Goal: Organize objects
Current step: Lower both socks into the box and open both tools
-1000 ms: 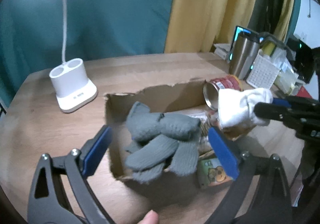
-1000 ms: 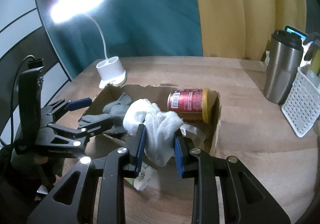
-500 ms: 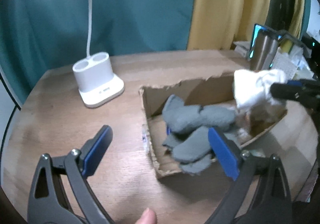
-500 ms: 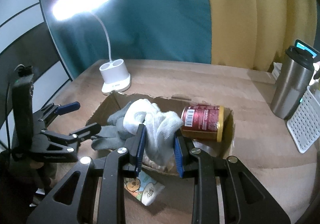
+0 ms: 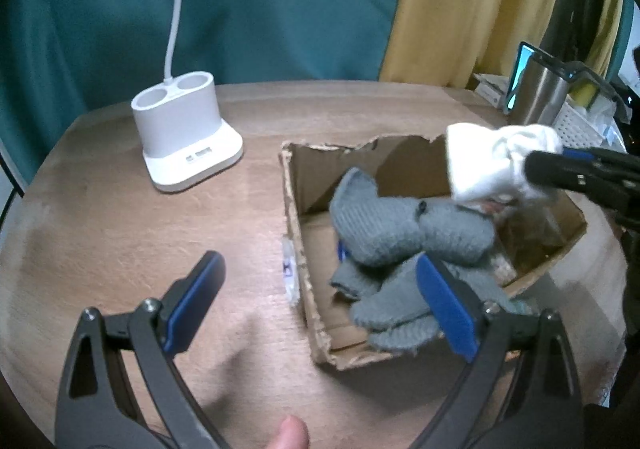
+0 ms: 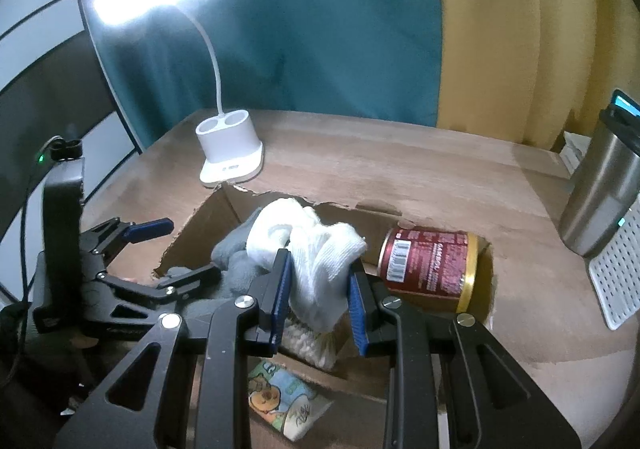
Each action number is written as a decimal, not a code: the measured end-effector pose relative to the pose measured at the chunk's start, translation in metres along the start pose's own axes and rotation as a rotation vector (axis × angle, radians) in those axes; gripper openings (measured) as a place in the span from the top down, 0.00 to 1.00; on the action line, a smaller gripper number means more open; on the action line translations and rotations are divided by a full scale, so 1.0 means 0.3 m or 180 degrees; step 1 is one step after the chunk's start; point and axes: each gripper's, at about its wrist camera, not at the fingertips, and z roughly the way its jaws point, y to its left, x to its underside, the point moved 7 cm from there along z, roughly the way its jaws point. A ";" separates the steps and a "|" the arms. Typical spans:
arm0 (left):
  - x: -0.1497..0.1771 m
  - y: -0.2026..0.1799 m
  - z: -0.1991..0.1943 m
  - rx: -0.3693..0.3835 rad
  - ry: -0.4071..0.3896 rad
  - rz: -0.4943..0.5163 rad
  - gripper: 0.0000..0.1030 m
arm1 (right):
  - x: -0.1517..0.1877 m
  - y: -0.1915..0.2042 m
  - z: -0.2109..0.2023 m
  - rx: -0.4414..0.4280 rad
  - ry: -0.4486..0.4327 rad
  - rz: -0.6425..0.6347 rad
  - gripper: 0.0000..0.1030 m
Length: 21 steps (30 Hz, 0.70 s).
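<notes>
Your right gripper [image 6: 318, 291] is clamped on the soft white knit cloth [image 6: 320, 249], held above the torn cardboard box [image 5: 296, 209]. It hides part of the grey knit gloves [image 5: 400, 233]. The red can's [image 6: 430, 263] label is unreadable. Your left gripper's [image 5: 320, 297] fingers stand apart, empty.
</notes>
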 end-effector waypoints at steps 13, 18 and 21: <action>-0.026 0.017 -0.057 0.0075 -0.0155 -0.0121 0.05 | -0.012 0.001 0.088 0.0178 0.0084 -0.0135 0.53; -0.027 0.015 -0.078 0.0081 -0.0195 -0.0119 0.05 | -0.025 -0.012 0.060 0.0296 -0.0035 -0.0161 0.40; -0.025 0.008 -0.089 0.0096 -0.0206 -0.0118 0.05 | -0.030 -0.011 0.047 0.0358 -0.0083 -0.0219 0.40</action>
